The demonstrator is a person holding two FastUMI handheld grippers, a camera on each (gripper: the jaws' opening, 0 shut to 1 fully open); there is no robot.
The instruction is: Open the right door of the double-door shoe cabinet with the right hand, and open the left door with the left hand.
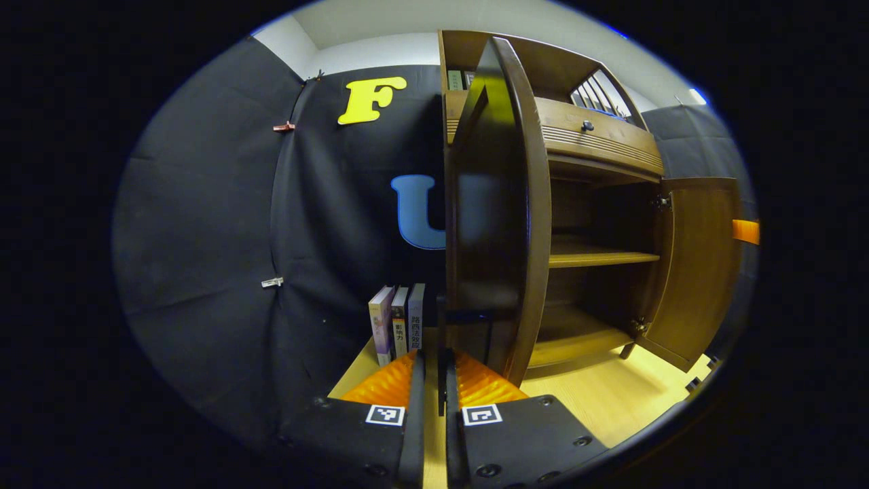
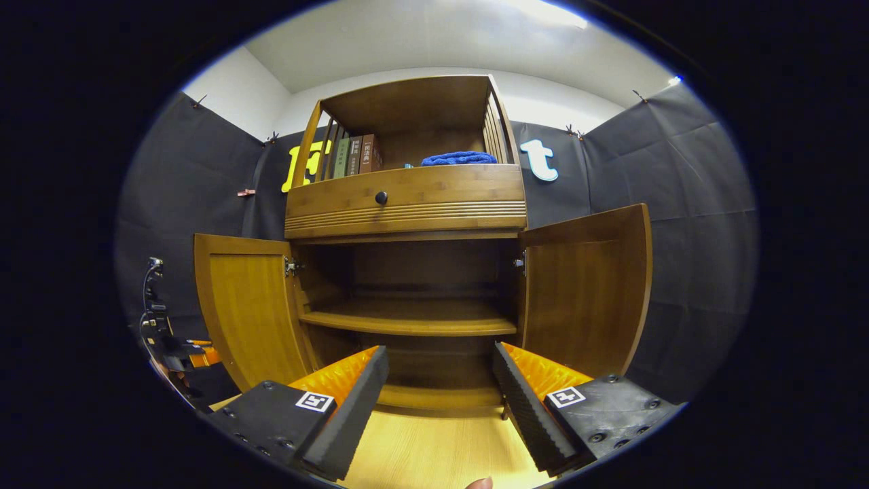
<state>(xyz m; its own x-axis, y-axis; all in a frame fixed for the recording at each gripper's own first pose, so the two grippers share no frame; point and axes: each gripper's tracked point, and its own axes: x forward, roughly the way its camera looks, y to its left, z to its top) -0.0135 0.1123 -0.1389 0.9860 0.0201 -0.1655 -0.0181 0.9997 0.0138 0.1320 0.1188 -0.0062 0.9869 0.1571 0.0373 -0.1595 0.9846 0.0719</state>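
With both the left door (image 2: pixel 248 309) and right door (image 2: pixel 587 292) of the cabinet (image 2: pixel 407 197) swung open, the right gripper (image 2: pixel 441 394) gapes wide before it, while the left gripper (image 1: pixel 434 380), nearly closed at the left door's edge, could knock that door shut if pulled away carelessly.

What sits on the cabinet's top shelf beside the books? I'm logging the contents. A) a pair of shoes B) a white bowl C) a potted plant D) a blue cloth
D: in the right gripper view a folded blue cloth lies on the top shelf, right of the upright books.
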